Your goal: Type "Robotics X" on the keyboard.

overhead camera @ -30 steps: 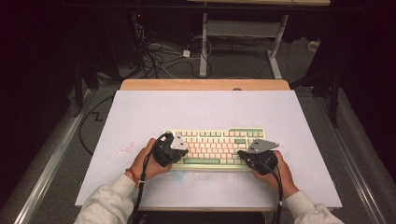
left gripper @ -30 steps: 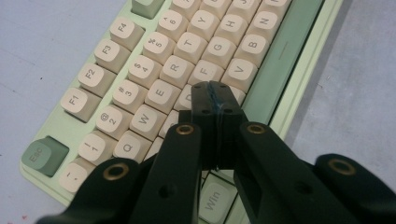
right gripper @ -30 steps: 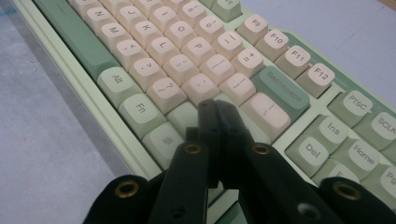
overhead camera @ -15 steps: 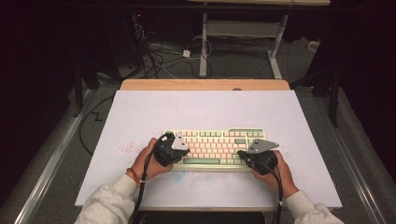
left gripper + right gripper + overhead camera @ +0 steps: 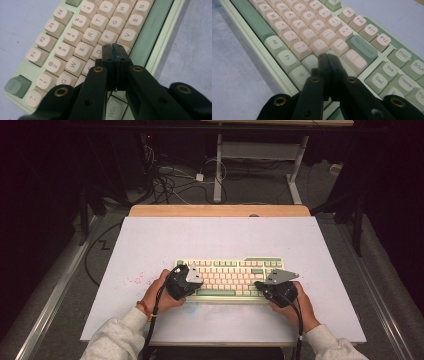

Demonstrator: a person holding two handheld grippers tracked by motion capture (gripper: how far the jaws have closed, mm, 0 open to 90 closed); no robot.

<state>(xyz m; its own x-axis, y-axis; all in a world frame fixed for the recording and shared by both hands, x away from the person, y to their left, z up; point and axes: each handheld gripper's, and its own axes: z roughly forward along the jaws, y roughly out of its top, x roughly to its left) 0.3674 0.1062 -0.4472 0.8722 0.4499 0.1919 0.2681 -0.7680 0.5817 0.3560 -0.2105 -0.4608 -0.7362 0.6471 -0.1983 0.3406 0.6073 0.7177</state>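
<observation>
Count: two tools, one in each of my hands; one keyboard; one surface.

Nearest me, my left hand (image 5: pixel 159 292) and right hand (image 5: pixel 295 304) come in over the near edge of the surface (image 5: pixel 150 240), each carrying a tool with a cable trailing back toward me.

Left tool (image 5: pixel 114 48): jaws together, nothing between them. Tips sit over the letter keys at the keyboard's left part, at about D and C; I cannot tell whether they press a key or just hover above it.

Right tool (image 5: pixel 327 57): jaws together, nothing between them. Tips sit over the pale keys at the right end of the main key block, near the long green Backspace key (image 5: pixel 363 47); contact likewise not clear.

Keyboard (image 5: pixel 230 272): pale green case, cream and green keys, lying flat on the near half of the white surface, between my two hands.

Beyond it the surface runs on to a wooden strip (image 5: pixel 220 210) at its far edge.
</observation>
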